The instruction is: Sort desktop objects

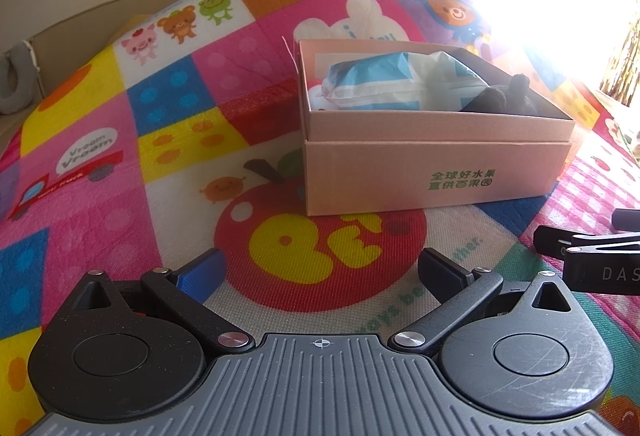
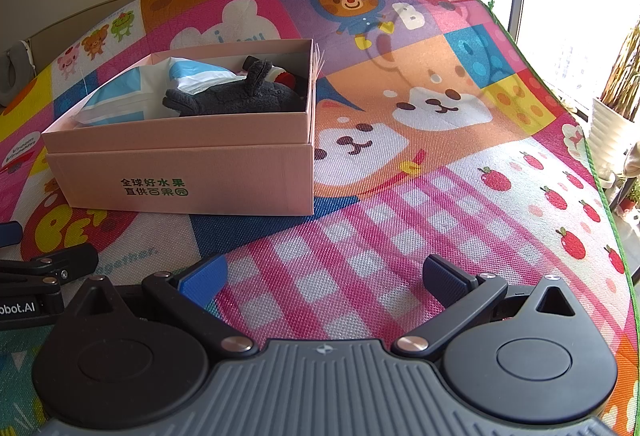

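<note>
Both grippers hover low over the cartoon play mat point(image 2: 400, 196), side by side and facing the pink cardboard box point(image 1: 420, 172). The left gripper point(image 1: 320, 268) has its jaws spread wide with nothing between them; the right gripper point(image 2: 324, 276) is the same, jaws apart and empty.

The things to sort already lie inside the box: a blue-and-white soft tissue pack point(image 1: 384, 84) along the left and back, a dark grey plush toy point(image 2: 236, 96) at the right front, and behind it a small red-and-white item point(image 2: 286, 76) too hidden to identify. No loose item shows on the mat near either gripper, so the sorting looks close to finished.

If anything needs shifting, the plush is likely light and squashy, best pinched across its body rather than by the upright ear. The tissue pack's film is probably slippery and yielding, so a grip across its narrow middle would hold better. The box is stiff but light and may slide if nudged.
</note>
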Available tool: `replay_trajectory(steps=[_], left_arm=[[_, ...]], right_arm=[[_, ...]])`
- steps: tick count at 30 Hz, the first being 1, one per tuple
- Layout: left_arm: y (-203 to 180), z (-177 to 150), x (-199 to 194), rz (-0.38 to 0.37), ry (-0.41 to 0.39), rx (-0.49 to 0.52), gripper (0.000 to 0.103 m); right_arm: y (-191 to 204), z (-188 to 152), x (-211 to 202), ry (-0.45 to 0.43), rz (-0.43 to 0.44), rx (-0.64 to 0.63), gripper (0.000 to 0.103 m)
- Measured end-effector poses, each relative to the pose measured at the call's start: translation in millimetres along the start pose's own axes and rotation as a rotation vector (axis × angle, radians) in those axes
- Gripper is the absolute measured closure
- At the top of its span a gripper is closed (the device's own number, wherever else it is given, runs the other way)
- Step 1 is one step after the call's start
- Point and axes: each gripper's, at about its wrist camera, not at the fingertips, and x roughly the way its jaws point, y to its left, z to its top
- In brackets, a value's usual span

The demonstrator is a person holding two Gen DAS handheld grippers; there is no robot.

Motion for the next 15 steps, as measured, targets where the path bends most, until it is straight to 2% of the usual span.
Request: replay_trajectory(steps=[2,5,15], left_arm=[[1,2,0,-0.015,0.009,0.015,0.000],[6,11,3,-0.059,0.073,0.017,0.000],[4,13,3,-0.033,0.089,-0.010,0.000]], right_arm=[[0,0,0,0.000,0.000,0.000,0.000],[0,0,0,0.000,0.000,0.000,0.000],[0,0,0,0.000,0.000,0.001,0.000]])
